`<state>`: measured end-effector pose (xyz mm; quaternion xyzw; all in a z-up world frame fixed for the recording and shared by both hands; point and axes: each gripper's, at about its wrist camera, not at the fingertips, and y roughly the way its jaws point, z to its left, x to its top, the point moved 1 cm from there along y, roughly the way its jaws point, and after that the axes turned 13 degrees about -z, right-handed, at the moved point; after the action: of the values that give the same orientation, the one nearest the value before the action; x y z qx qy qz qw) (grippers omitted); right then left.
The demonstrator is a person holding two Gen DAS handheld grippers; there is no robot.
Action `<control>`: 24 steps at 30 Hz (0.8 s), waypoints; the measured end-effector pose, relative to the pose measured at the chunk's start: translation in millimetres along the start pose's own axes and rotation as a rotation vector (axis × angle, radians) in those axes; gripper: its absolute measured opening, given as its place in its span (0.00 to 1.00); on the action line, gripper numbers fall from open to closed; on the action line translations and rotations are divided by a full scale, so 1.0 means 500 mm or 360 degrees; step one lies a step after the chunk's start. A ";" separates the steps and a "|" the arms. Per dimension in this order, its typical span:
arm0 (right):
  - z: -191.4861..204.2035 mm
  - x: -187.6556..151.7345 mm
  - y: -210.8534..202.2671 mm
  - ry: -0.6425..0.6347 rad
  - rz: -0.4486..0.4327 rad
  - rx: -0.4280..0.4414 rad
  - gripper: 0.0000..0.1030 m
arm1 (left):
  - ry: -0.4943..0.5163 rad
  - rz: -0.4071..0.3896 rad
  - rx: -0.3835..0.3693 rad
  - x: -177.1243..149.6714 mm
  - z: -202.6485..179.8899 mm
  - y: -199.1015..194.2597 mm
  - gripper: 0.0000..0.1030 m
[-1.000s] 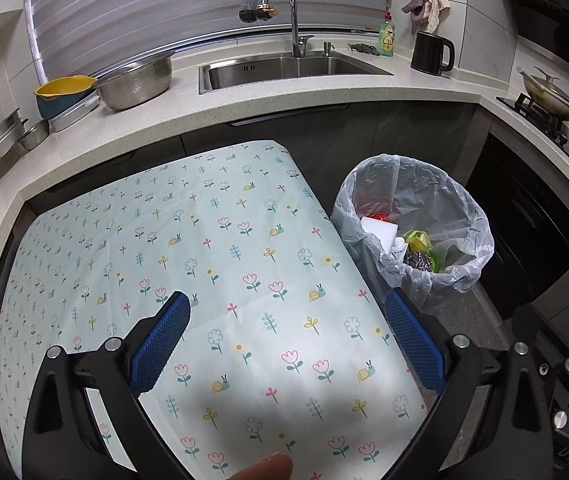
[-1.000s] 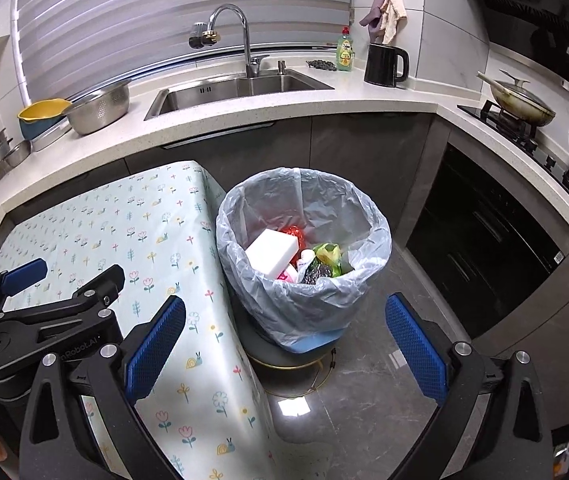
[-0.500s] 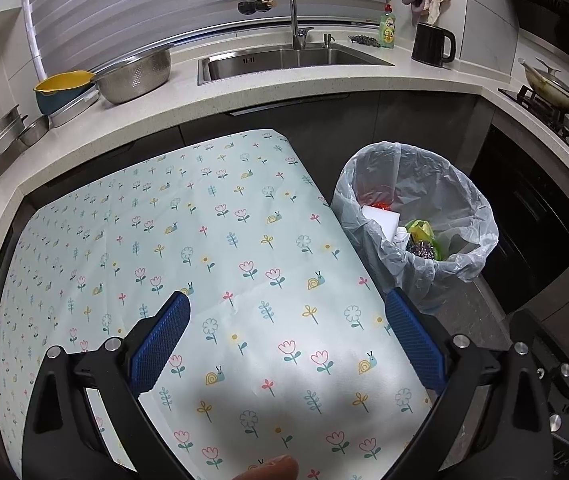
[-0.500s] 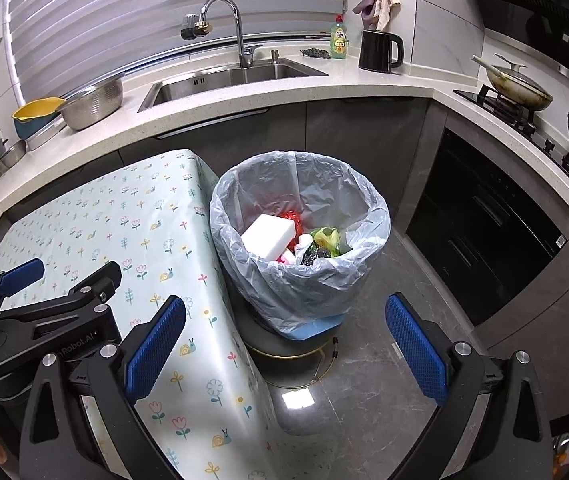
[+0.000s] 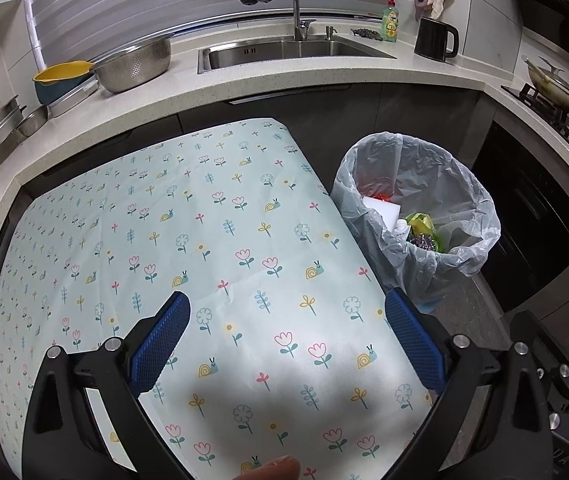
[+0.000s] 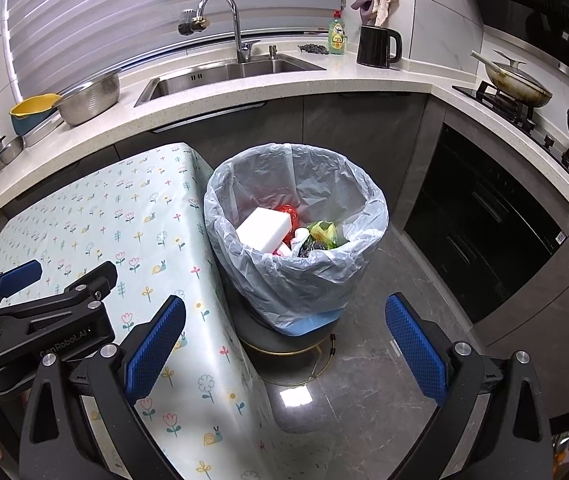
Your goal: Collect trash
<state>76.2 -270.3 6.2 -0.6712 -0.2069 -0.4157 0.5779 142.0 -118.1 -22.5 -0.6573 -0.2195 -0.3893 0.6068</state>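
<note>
A trash bin lined with a clear bag (image 6: 296,240) stands on the floor right of the table; it also shows in the left wrist view (image 5: 416,216). Inside lie a white block (image 6: 264,228), red wrapping (image 6: 288,212), a yellow-green wrapper (image 6: 322,232) and a dark scrap. My left gripper (image 5: 286,340) is open and empty above the floral tablecloth (image 5: 164,240). My right gripper (image 6: 284,344) is open and empty above the floor in front of the bin. The left gripper's body shows at the left of the right wrist view (image 6: 44,312).
A counter with a sink (image 6: 224,76), a steel colander (image 6: 88,98), a yellow bowl (image 6: 32,106), a black kettle (image 6: 376,46) and a soap bottle (image 6: 336,34) runs behind. A stove with a pan (image 6: 516,84) is at the right. Dark cabinets stand beside the bin.
Both grippers have pulled back and risen slightly; the table and bin look a little farther away. Both stay open and empty.
</note>
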 end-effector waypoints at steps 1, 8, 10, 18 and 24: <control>-0.002 -0.001 0.000 0.0003 0.0001 -0.0002 0.94 | 0.0003 0.0002 0.0003 -0.001 -0.001 0.001 0.91; -0.011 -0.003 0.003 0.0011 0.0002 -0.0008 0.94 | 0.0002 0.0007 0.0005 -0.003 -0.004 0.002 0.91; -0.012 -0.004 0.006 0.0011 0.0008 -0.0002 0.94 | 0.0002 0.0006 0.0009 -0.004 -0.005 0.001 0.91; -0.011 -0.007 0.009 0.0005 0.0013 -0.0002 0.94 | -0.0003 0.0014 0.0017 -0.004 -0.005 0.005 0.91; -0.010 -0.011 0.016 0.0006 0.0023 -0.0005 0.94 | 0.0001 0.0011 0.0024 -0.003 -0.008 0.008 0.91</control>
<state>77.6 -275.6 -2.9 -0.6727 -0.2004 -0.4131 0.5802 143.5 -122.2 -26.3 -0.6534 -0.2202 -0.3858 0.6130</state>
